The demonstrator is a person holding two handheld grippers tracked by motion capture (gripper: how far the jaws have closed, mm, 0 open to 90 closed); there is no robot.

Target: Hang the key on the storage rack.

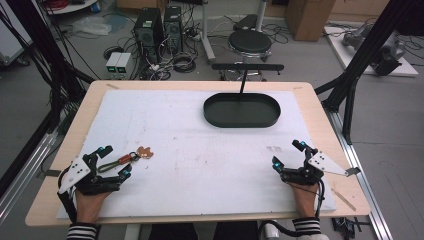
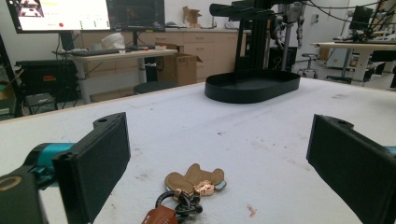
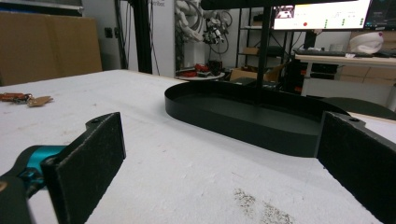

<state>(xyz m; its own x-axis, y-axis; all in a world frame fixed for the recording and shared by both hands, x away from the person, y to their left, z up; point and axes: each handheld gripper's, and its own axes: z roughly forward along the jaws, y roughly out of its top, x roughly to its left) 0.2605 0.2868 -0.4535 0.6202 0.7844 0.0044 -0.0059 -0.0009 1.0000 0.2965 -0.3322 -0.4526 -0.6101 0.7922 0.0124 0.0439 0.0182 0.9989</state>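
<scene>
A keychain [image 1: 131,158] with a brown figure-shaped tag [image 1: 145,152], metal rings and a reddish leather strap lies on the white mat at the near left. My left gripper [image 1: 116,160] rests on the mat, open, with its jaws on either side of the strap end and not touching it. In the left gripper view the tag [image 2: 194,179] lies just ahead, low between the wide-apart jaws of the left gripper [image 2: 219,144]. My right gripper [image 1: 287,154] rests open at the near right with nothing between its jaws, as the right gripper view [image 3: 219,140] also shows.
A black oval tray [image 1: 241,123] sits empty at the far middle of the mat, with a black stand behind it. From the right gripper the tray [image 3: 243,133] is close ahead and the keychain [image 3: 25,99] far to the left. A person's striped sleeves reach in at the near edge.
</scene>
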